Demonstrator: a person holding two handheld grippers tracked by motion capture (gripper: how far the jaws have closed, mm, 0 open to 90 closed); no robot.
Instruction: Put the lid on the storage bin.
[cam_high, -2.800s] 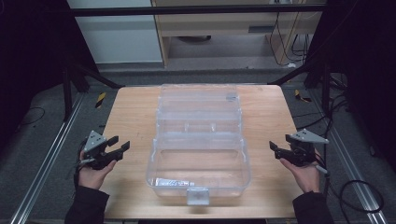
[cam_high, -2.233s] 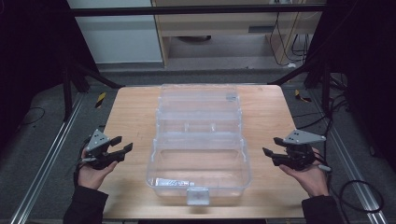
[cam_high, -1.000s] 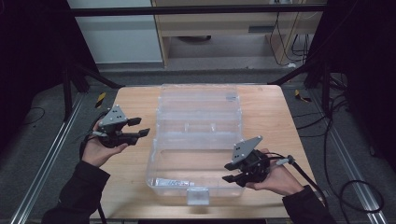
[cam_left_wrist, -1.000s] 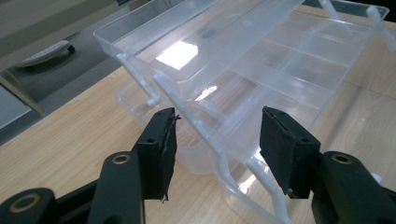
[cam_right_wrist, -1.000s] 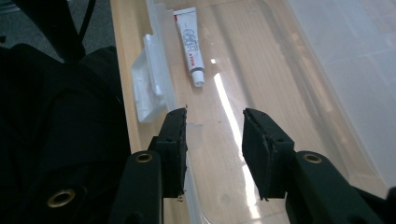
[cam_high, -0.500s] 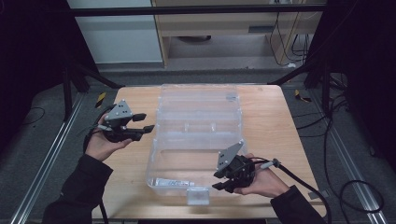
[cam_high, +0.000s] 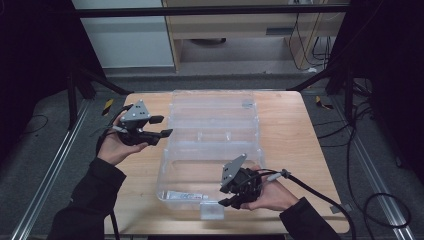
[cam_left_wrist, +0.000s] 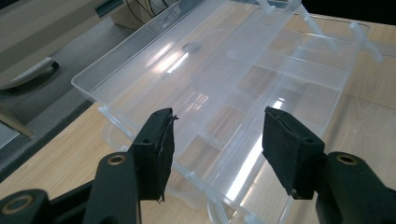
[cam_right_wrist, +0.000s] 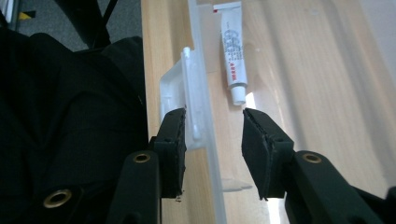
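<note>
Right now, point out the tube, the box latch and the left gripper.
tube (cam_right_wrist: 232, 58), right gripper view, printed body.
box latch (cam_right_wrist: 183, 100), right gripper view, white tab.
left gripper (cam_high: 161, 126), high view, between fingertips.

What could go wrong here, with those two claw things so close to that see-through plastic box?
The right gripper has its jaws open astride the box's front wall by the latch; closing there could tip or drag the light box. The tube lies loose inside and could slide. The left gripper, also open, faces the thin lid, which may flex or slip out when pinched.
</note>
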